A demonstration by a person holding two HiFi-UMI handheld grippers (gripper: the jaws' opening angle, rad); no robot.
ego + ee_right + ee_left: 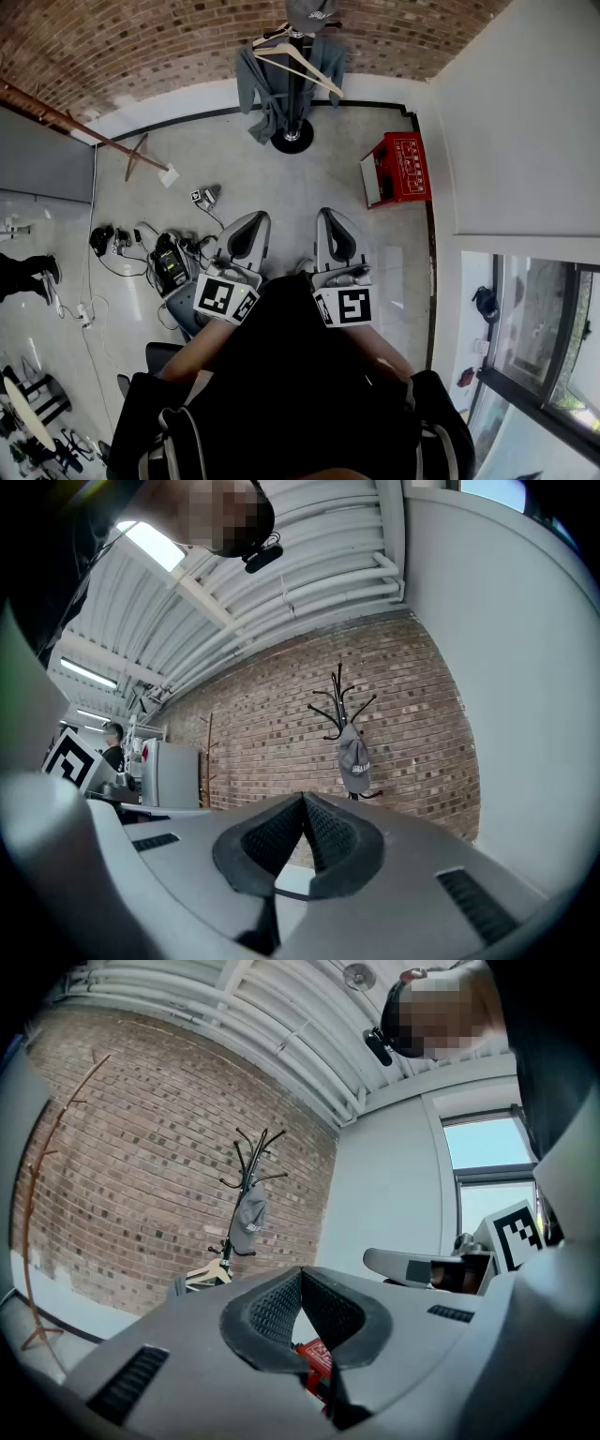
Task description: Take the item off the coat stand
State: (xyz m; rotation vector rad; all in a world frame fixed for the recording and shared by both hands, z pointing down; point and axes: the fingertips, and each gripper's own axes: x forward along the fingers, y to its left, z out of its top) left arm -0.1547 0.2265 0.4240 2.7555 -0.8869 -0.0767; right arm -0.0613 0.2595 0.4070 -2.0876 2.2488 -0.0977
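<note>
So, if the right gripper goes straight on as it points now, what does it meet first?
Nothing near: the right gripper, shut, aims at the wall just left of the cap on the stand. Depth is unclear; it might clip the stand.

Top edge of the head view chops off the grey baseball cap [310, 11] and the upper hooks of the black metal coat stand [292, 141]. A grey garment [265, 94] covers most of its pole. In the left hand-held gripper [300, 1277] view the red plastic crate [315, 1358] is just a sliver below the pads, the rest hidden by the grey shell. The cap's white print is too small to read in either gripper view. The right hand-held gripper [304, 803] hides the stand's base. A person [23, 272] is cut off at the head view's left edge, only dark legs showing.
</note>
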